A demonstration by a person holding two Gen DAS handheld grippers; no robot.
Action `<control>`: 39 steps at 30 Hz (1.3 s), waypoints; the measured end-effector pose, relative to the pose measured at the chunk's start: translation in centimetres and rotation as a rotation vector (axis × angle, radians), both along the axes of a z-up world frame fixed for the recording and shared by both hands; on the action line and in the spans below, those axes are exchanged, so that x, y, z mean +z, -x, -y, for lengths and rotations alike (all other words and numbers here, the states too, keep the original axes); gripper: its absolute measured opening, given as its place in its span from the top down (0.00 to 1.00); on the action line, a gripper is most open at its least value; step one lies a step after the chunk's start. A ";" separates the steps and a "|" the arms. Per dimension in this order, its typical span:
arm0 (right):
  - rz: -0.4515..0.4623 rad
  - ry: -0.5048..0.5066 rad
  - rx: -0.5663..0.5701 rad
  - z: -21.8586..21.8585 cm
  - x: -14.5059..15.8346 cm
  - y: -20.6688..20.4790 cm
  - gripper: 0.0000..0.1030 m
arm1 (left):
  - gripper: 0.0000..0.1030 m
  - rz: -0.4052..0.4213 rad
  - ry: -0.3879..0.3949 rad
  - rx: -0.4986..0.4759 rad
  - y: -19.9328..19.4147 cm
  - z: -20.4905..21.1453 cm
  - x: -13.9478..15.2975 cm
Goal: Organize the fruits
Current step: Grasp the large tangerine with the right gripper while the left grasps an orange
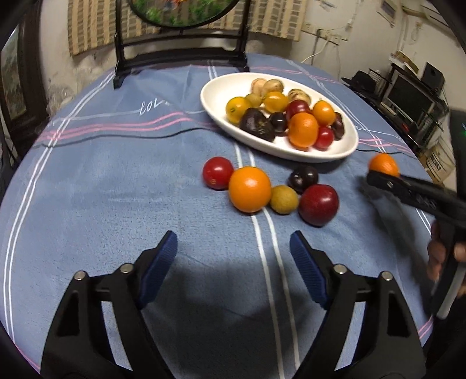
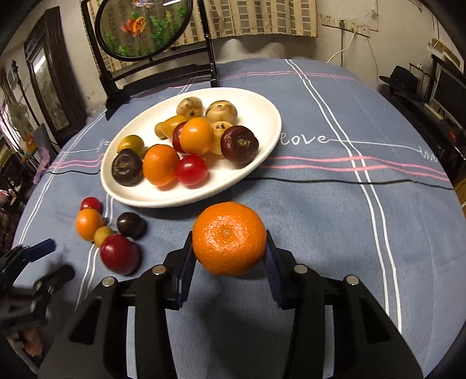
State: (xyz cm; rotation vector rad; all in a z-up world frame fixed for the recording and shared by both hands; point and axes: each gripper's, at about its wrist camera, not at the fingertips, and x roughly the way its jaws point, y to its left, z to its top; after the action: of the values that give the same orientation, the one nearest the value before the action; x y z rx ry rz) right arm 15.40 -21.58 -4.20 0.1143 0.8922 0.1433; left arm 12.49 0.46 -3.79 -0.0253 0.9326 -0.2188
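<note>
So the right gripper (image 2: 229, 247) has a mandarin (image 2: 229, 238) clamped between its blue pads, one pad pressed against each side, held just above the blue striped cloth (image 2: 320, 233) on the worktop. From the left wrist camera that same mandarin (image 1: 384, 164) shows up out at 3 o'clock, peeking over the black fingers.

The left gripper (image 1: 233, 247) is wide apart with nothing between its pads, hovering over bare cloth at 6 o'clock of the loose fruit.

Loose fruit sits in a tight little bunch in the middle of the left view: a cherry tomato (image 1: 218, 172) touching an orange (image 1: 250, 189), then a small yellow-green fruit (image 1: 284, 199), a dark plum (image 1: 303, 178) just behind it, and a red plum (image 1: 319, 204) at the 3 o'clock end.

The white oval plate (image 1: 215, 96) is at 12 o'clock of that bunch, already loaded with oranges, tomatoes, dark plums and some pale speckled fruit at the back. A round framed screen (image 2: 142, 26) stands at the far edge of the worktop.
</note>
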 end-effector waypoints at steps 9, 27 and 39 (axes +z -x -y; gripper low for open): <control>0.017 -0.061 0.026 0.2 0.2 0.5 0.57 | 0.49 -0.060 -0.017 0.000 -2.5 1.3 -1.2; 0.025 -0.125 0.062 1.0 0.0 0.6 0.57 | 0.49 -0.067 -0.079 0.017 -5.8 3.3 -1.2; 0.027 -0.132 0.066 1.0 0.0 0.8 0.57 | 0.40 -0.008 -0.105 0.038 -6.5 3.3 -0.2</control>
State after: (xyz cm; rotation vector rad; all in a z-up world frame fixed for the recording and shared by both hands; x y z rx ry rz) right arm 14.63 -22.59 -4.23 0.2055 0.8597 0.2645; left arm 19.03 -2.84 -3.97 0.0527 0.9498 -0.1348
